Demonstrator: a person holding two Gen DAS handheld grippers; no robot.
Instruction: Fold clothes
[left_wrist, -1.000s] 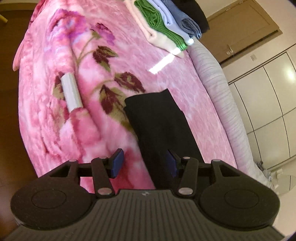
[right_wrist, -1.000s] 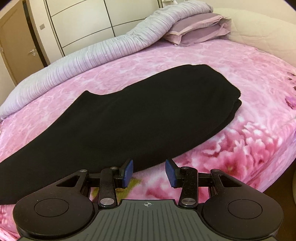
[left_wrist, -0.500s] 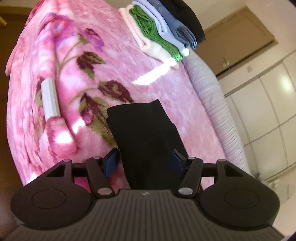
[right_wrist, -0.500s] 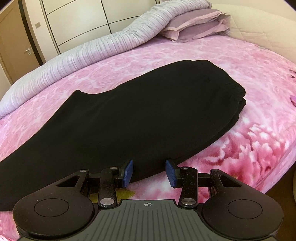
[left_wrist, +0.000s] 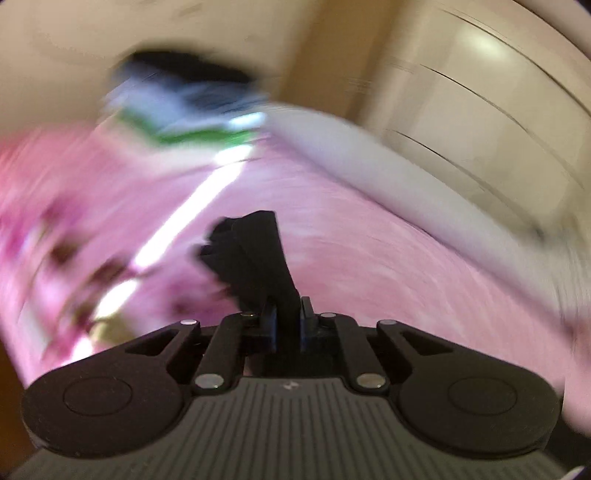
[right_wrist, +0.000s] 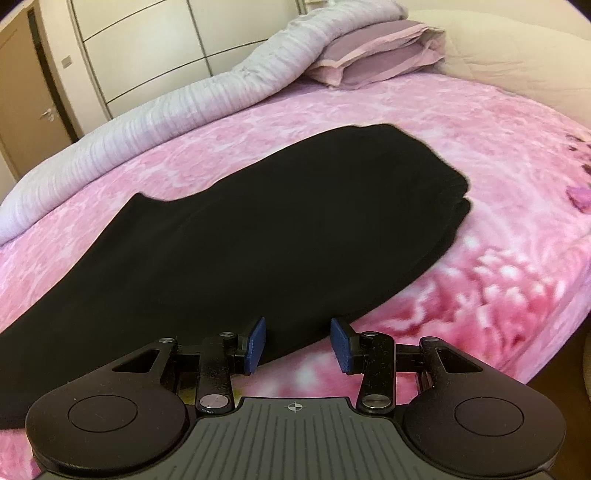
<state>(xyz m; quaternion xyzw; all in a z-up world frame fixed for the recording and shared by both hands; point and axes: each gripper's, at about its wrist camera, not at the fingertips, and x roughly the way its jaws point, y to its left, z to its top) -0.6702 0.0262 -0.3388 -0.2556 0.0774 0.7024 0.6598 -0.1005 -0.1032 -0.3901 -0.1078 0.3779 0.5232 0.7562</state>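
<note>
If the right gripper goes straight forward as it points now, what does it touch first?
Most likely the near edge of the black garment on the pink blanket. The right gripper is open and the edge lies between its fingers, though depth is unclear.

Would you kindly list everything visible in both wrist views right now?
black garment: one, black, spread across the bed; one end pinched, lifted
blanket: one, pink floral, covering the bed
duvet: one, pale grey, rolled along the far edge
pillows: two, mauve, at the head
folded clothes: one stack, blurred, far end
wardrobe: cream, behind the bed
door: brown
left gripper: shut on garment
right gripper: open
</note>
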